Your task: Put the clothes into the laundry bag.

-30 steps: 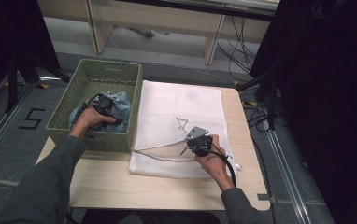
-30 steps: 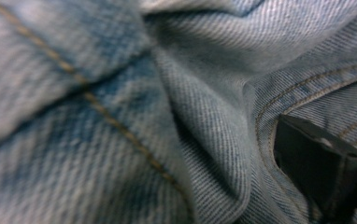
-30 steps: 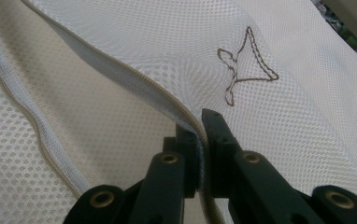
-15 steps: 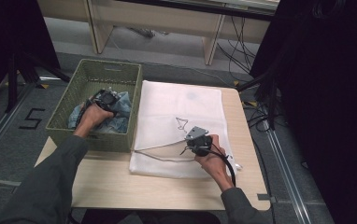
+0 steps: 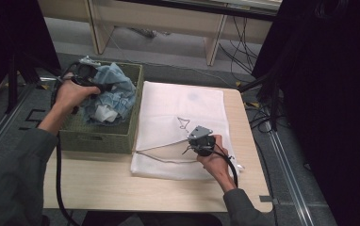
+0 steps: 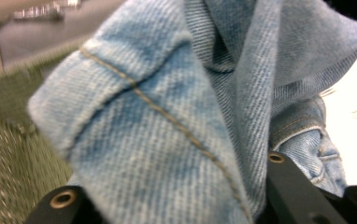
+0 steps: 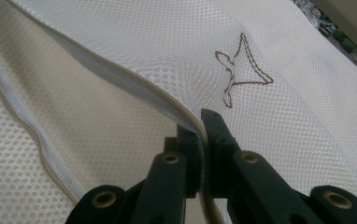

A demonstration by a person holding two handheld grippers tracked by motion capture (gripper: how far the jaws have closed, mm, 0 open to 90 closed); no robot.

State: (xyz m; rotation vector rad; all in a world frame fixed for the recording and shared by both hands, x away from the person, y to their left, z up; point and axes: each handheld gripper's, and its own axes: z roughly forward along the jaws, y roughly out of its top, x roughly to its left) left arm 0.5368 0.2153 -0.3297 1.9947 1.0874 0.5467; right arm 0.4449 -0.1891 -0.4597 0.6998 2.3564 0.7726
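Observation:
A blue denim garment (image 5: 114, 92) hangs partly out of the green woven basket (image 5: 98, 139) at the table's left. My left gripper (image 5: 91, 77) holds it above the basket. Its jaws have just been closing, and the denim (image 6: 167, 102) is now clamped between them (image 6: 167, 196). A white mesh bag (image 5: 183, 108) with a small stitched mark (image 7: 239, 77) lies flat to the right of the basket. My right gripper (image 5: 190, 147) is shut on the upper edge of the bag's opening (image 7: 199, 126) and holds that edge raised off the lower layer.
The wooden table (image 5: 98, 183) has bare surface in front of the basket and the bag. The green basket wall (image 6: 8, 154) lies below the denim. Dark stands and cables stand off the table's right side (image 5: 272, 108).
My left gripper, low in the basket a second ago, has closed on the denim and risen, pulling the cloth up above the rim. The right hand has kept still on the bag's edge.

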